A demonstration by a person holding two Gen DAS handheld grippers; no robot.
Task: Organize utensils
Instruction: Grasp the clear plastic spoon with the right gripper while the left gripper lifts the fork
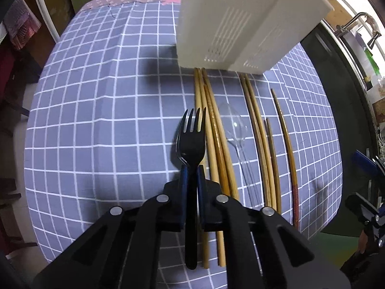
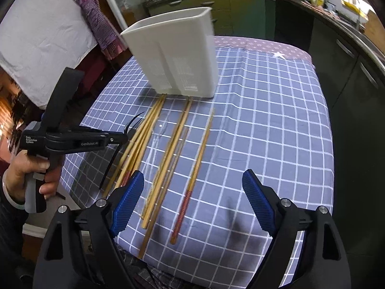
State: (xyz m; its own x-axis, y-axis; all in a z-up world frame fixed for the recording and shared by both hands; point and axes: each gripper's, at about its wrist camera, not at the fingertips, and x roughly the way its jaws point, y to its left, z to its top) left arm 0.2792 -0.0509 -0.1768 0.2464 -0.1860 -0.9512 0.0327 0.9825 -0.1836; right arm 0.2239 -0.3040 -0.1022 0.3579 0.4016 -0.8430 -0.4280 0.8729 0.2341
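my left tool [image 1: 191,178] is clamped tight on the black fork [image 1: 191,142], low centre; my right tool [image 2: 192,202] gapes wide, empty. i judge the thin handle could swivel and miss the white holder [image 1: 240,24] at top.

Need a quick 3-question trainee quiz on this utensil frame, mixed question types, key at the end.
1. True or false: the left tongs are shut on the black fork.
2. Multiple choice: the right tongs are A) shut on a chopstick, B) open and holding nothing, C) shut on the spoon.
3. Short answer: which see-through utensil lies among the chopsticks on the checked cloth, in front of the white holder?

Key: 1 true; 2 B; 3 the clear plastic spoon.
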